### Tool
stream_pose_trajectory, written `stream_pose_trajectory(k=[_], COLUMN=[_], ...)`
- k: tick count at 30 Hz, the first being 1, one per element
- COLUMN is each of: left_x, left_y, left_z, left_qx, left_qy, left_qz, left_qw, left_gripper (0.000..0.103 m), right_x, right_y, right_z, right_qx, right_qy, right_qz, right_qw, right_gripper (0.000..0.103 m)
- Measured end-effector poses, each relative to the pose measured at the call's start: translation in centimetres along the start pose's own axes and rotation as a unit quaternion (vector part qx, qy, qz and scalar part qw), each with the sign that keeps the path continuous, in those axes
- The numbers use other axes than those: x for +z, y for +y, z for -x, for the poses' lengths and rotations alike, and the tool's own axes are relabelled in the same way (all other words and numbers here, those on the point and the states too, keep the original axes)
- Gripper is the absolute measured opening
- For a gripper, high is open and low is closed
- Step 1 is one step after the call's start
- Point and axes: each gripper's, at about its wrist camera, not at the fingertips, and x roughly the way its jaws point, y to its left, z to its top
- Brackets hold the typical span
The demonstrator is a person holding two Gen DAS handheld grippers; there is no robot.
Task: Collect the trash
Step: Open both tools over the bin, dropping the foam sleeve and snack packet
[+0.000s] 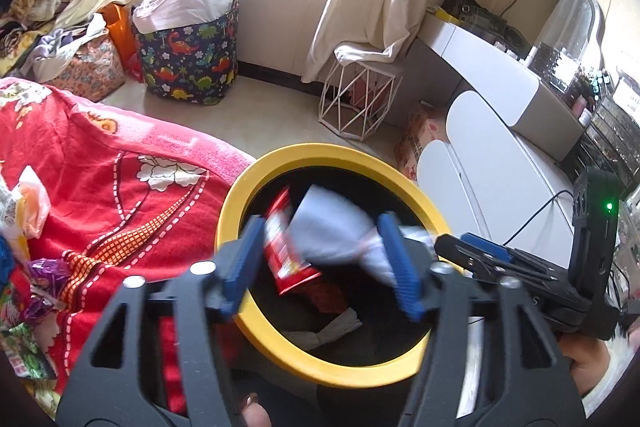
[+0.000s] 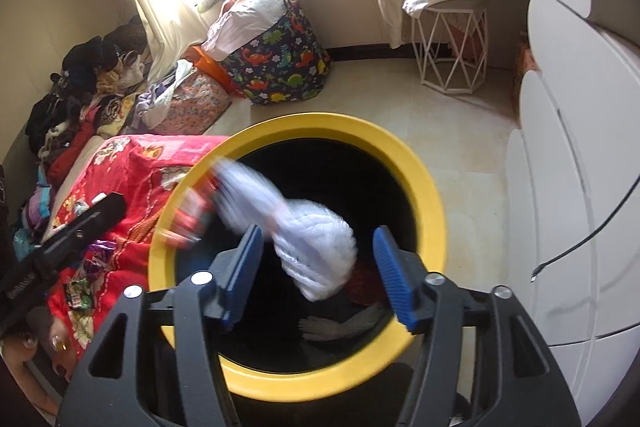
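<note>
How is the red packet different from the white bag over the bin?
The red packet is flat, printed and stiff-looking; the white bag is plain, soft and crumpled. The packet sits toward the bed side, and the bag is bulkier and nearer the middle. Both are blurred, above the yellow-rimmed bin, with neither gripper gripping them.

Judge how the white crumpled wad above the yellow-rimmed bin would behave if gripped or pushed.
The white wad looks creased and bunched, so it is probably soft and would squash between the fingers. It seems light for its bulk, likely to shift at a nudge. Its irregular shape suggests little rolling. It is blurred over the bin, between the right gripper fingers.
</note>
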Motion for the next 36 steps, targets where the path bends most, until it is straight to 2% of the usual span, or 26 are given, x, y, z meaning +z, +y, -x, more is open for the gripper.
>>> stream_pose_trajectory(k=[2,4,6,11,18,30,36], left_x=[0.0,0.2,0.2,0.4,0.6,0.5,0.4], left_y=[0.2,0.4,0.7,1.3,1.4,2.2,3.9], left_z=[0.1,0.2,0.6,1.7,3.1,6.1,7.7], left_qx=[0.000,0.000,-0.001,0.000,0.008,0.026,0.043], left_qy=[-0.002,-0.005,-0.014,-0.032,-0.051,-0.092,-0.109], left_qz=[0.005,0.011,0.022,0.036,0.026,0.010,0.013], left_qw=[1.0000,0.9999,0.9997,0.9988,0.9983,0.9954,0.9930], left_gripper=[0.071,0.085,0.092,0.092,0.092,0.092,0.092], right_x=[-0.2,-0.3,-0.2,-0.1,-0.1,0.4,0.1], right_y=[-0.5,-0.8,-1.0,-1.3,-0.9,2.6,5.2], right_z=[0.2,0.5,0.8,1.7,2.6,4.1,4.4], right_qx=[-0.005,-0.010,-0.016,-0.029,-0.034,-0.020,-0.003], right_qy=[-0.002,-0.005,-0.012,-0.038,-0.062,-0.094,-0.108], right_qz=[-0.004,-0.008,-0.009,-0.011,-0.011,0.020,0.041], right_qw=[1.000,1.000,1.000,0.999,0.997,0.995,0.993], right_gripper=[0.063,0.068,0.076,0.083,0.084,0.085,0.085])
